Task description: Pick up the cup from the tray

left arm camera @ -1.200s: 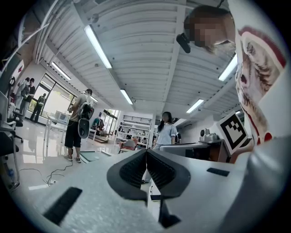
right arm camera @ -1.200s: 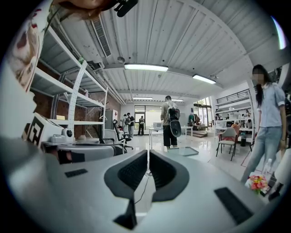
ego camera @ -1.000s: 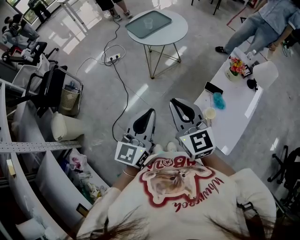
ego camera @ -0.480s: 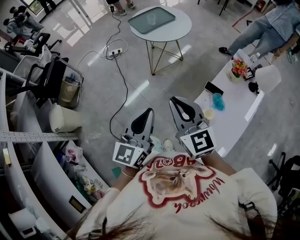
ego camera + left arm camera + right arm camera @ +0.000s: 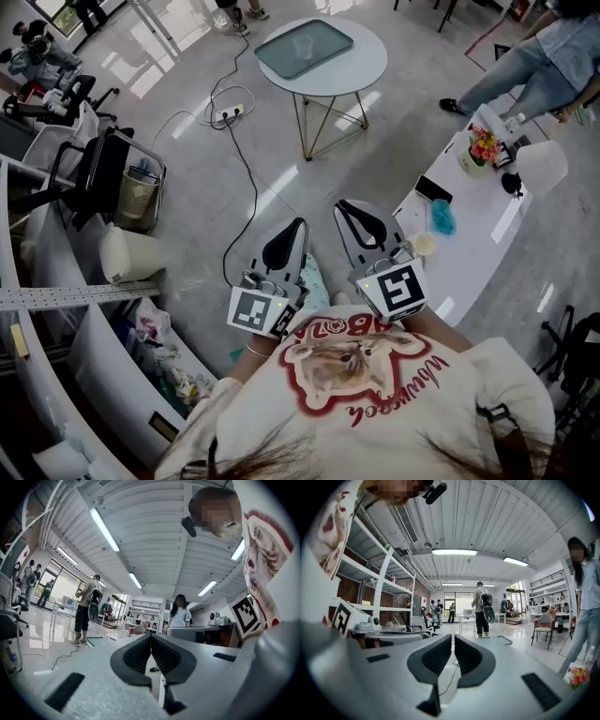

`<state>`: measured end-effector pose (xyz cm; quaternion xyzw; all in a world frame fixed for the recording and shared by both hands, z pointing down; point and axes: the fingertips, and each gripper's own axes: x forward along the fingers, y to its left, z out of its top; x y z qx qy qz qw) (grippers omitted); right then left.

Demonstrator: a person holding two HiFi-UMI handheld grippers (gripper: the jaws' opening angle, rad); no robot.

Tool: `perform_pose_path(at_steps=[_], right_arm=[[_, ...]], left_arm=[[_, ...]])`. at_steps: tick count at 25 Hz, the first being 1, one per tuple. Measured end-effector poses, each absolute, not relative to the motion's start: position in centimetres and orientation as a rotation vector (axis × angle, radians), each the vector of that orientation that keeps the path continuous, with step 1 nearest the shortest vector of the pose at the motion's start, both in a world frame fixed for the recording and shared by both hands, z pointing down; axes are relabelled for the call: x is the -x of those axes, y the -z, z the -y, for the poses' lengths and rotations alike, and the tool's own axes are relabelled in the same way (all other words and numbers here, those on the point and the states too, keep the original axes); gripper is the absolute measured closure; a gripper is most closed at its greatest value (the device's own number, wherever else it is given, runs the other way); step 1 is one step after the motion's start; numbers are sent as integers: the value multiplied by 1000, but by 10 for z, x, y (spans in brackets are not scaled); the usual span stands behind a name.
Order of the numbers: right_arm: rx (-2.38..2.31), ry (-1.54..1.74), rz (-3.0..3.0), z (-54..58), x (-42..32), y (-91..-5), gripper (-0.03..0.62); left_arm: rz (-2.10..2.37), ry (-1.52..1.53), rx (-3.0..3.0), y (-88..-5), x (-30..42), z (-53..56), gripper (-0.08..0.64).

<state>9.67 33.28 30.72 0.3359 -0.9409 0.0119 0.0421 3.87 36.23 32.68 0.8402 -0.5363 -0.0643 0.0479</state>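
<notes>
Cup: clear, upright, near the middle of the tray. The tray lies on the round table at the far end of the floor, at the top of the head view. It is well apart from both tongs.

Left tongs: held low in front of the chest, pointing toward that table. In their own view the pads meet at the tips with nothing between them. Together, empty.

Right tongs: beside the left, not touching, on the same heading. In their own view the pads are drawn in to a thin slit, with only floor and cable showing through it. I log these as closed, empty.

Between tongs and round table: grey floor. A black cable runs from a power strip by the table legs back toward the tongs.

Right side: a long white table, near the right tongs. On it:
- a small flower pot
- a dark phone
- a teal object; I cannot tell what it is
- a pale round thing at the near edge

Left side: a black chair with a basket just beside it.

People: one in jeans beyond the white table. In the right gripper view a person with a backpack stands near the round table, with others farther back in the hall.
</notes>
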Motion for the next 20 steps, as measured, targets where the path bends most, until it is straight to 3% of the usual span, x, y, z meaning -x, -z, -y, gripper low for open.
perform_pose_path(at_steps=[12,20], right_arm=[[-1269,6,2824,-170,-20,-285,554],[-1329,22,2794,-119,19,-280,555]], left_arm=[[1520,192,-2688,-299,56,-195,546],[1456,190,-2721,-301,96,-138,546]])
